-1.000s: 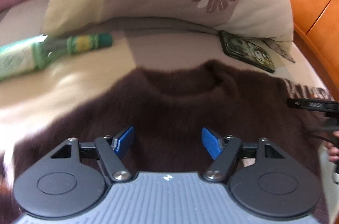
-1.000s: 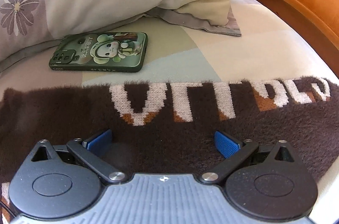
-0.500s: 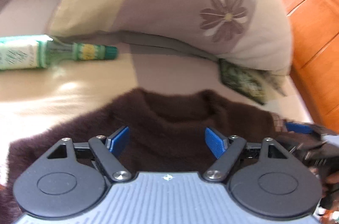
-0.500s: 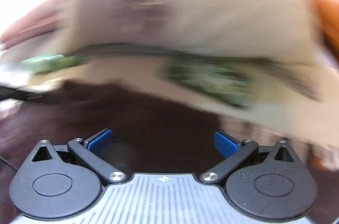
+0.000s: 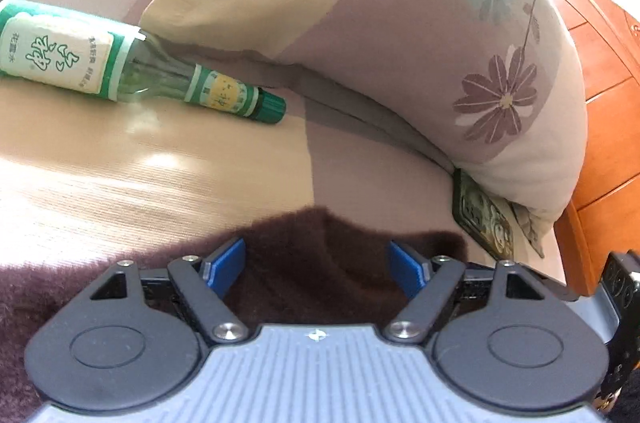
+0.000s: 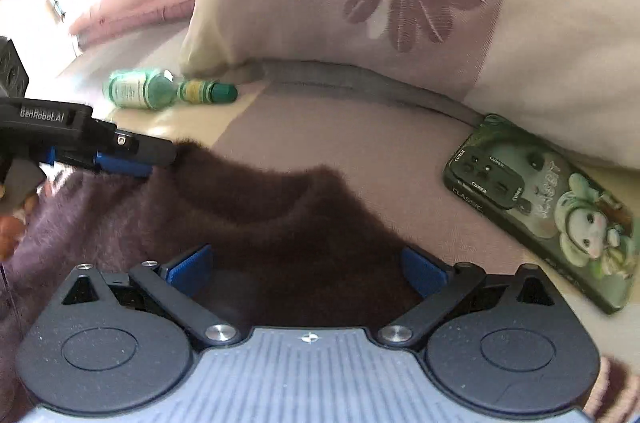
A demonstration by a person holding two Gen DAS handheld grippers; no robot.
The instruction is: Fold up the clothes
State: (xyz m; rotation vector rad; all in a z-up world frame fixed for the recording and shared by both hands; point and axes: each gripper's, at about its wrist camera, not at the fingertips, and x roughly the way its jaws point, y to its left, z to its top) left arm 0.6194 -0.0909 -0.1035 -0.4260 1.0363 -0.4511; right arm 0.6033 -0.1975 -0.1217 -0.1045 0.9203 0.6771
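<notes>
Both jaws stand wide, nothing pinched. The left gripper [image 5: 316,265] and right gripper [image 6: 306,269] hover over the sweater [image 6: 280,223], low in each frame on the bed [image 5: 160,183]. Grip both shoulders evenly, probably beside the collar. The phone [image 6: 540,207], right, and bottle [image 5: 120,63], upper left, crowd the pillow [image 5: 400,43].

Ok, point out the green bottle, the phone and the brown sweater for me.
green bottle [image 5: 60,53], left wrist view, on its paper label.
phone [image 6: 560,207], right wrist view, on the cartoon case back.
brown sweater [image 6: 288,223], right wrist view, just below the collar.
</notes>
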